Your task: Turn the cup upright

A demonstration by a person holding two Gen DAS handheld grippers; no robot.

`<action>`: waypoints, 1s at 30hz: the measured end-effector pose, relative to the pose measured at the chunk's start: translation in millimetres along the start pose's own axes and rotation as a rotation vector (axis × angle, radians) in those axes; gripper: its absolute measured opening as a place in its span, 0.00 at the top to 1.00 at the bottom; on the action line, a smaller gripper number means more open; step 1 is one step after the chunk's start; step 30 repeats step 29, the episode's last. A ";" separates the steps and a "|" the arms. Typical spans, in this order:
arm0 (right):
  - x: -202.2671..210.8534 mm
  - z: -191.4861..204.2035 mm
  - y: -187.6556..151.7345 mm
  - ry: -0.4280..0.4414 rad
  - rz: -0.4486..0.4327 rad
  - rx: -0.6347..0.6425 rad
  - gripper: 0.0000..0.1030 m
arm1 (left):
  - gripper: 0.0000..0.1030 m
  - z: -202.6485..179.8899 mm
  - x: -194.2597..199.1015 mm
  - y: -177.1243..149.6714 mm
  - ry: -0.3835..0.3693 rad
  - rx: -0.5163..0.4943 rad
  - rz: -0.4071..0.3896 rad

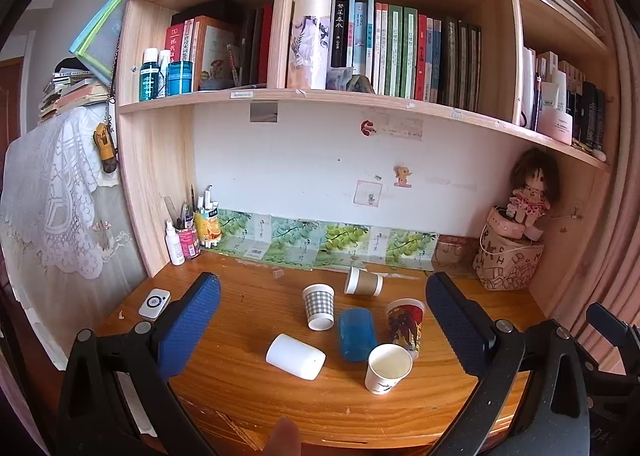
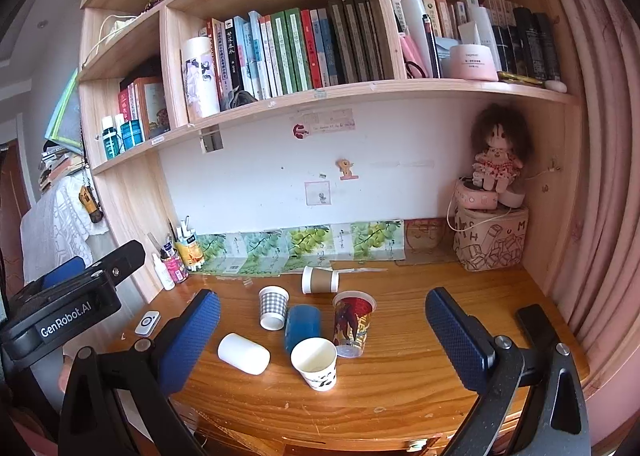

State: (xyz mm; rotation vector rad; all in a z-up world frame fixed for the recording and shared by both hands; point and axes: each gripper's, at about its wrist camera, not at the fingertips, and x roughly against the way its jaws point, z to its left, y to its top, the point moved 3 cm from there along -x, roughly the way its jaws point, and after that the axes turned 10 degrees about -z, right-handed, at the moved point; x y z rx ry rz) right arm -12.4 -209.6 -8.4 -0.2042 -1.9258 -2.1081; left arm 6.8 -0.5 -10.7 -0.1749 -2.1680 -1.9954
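Several cups sit on the wooden desk (image 1: 248,388). A white cup (image 1: 295,356) (image 2: 243,353) lies on its side. A brown paper cup (image 1: 363,281) (image 2: 319,279) lies on its side near the wall. A blue cup (image 1: 357,334) (image 2: 301,327) lies flat. A checked cup (image 1: 318,306) (image 2: 273,307) is tilted. A red printed cup (image 1: 405,322) (image 2: 353,322) and a white paper cup (image 1: 387,368) (image 2: 316,362) stand upright. My left gripper (image 1: 322,292) and right gripper (image 2: 322,302) are open and empty, held back from the cups.
Pen holders and a spray bottle (image 1: 175,242) stand at the desk's back left, with a small white device (image 1: 154,303) near the left edge. A patterned bag with a doll (image 1: 508,256) fills the back right corner. Bookshelves hang above. A pink curtain (image 2: 600,216) is at the right.
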 end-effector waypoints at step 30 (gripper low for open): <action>-12.0 12.6 -8.6 0.021 0.040 -0.010 0.00 | 0.00 -1.9 -10.1 -3.2 -0.037 0.005 0.015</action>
